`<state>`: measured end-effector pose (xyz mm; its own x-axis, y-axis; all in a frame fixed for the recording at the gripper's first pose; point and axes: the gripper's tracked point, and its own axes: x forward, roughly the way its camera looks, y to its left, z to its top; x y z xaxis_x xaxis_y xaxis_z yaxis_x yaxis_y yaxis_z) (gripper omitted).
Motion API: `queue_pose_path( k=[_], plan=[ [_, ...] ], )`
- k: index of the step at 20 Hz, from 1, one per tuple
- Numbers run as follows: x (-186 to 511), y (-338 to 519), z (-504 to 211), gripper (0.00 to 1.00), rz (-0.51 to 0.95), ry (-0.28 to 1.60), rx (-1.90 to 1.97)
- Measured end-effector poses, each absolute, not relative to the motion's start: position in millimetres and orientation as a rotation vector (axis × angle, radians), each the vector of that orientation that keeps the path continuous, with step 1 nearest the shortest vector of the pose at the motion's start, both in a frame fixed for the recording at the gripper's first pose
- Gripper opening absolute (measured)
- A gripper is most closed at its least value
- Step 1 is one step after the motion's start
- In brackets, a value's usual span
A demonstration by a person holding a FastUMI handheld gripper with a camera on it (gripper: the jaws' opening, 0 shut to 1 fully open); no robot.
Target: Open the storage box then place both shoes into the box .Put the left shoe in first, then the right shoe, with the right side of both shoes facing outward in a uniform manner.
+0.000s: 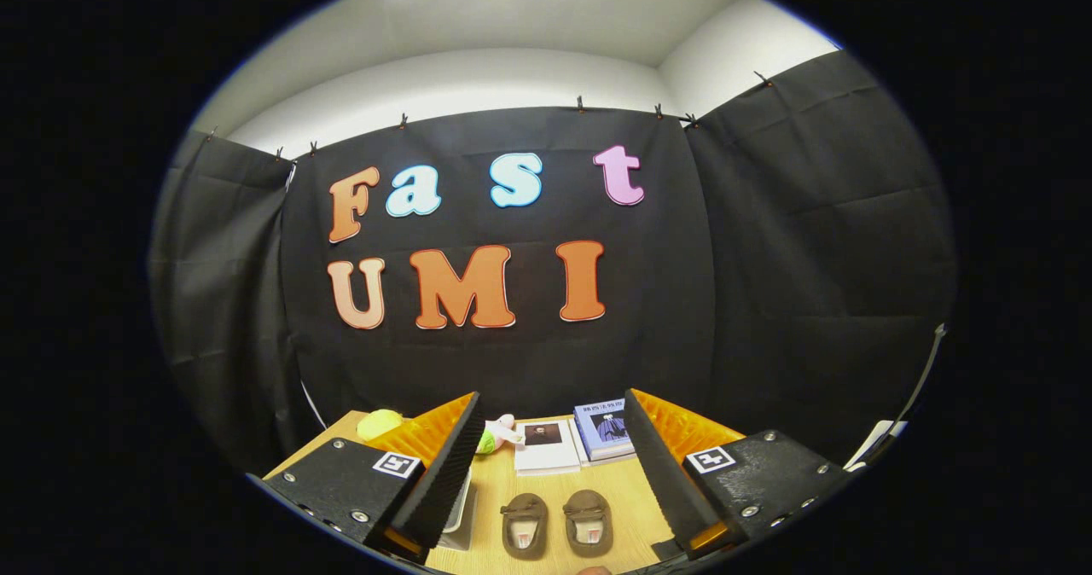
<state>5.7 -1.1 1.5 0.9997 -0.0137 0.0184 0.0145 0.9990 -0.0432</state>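
Observation:
Two small brown shoes sit side by side on the wooden table, the left one and the right one, toes pointing away from me. They lie between and below my two fingers. My gripper hangs above them, open, with nothing between its black ribbed pads. A pale box, mostly hidden behind the left finger, stands just left of the shoes; whether it is open I cannot tell.
Beyond the shoes lie a white booklet and a blue book near the table's far edge. A yellow-green soft toy and a green-and-pink toy rest at the back left. A cable hangs at the right.

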Motion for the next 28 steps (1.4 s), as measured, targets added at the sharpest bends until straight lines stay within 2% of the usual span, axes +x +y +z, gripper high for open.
queue_pose_path(
  k=[8, 12, 28],
  plan=[
    [16, 7, -12, 0.97, 0.023, -0.001, -0.054],
    [29, 25, -31, 0.98, 0.097, 0.049, -0.016],
    [117, 92, -184, 0.98, 0.328, 0.413, 0.190]
  ],
)
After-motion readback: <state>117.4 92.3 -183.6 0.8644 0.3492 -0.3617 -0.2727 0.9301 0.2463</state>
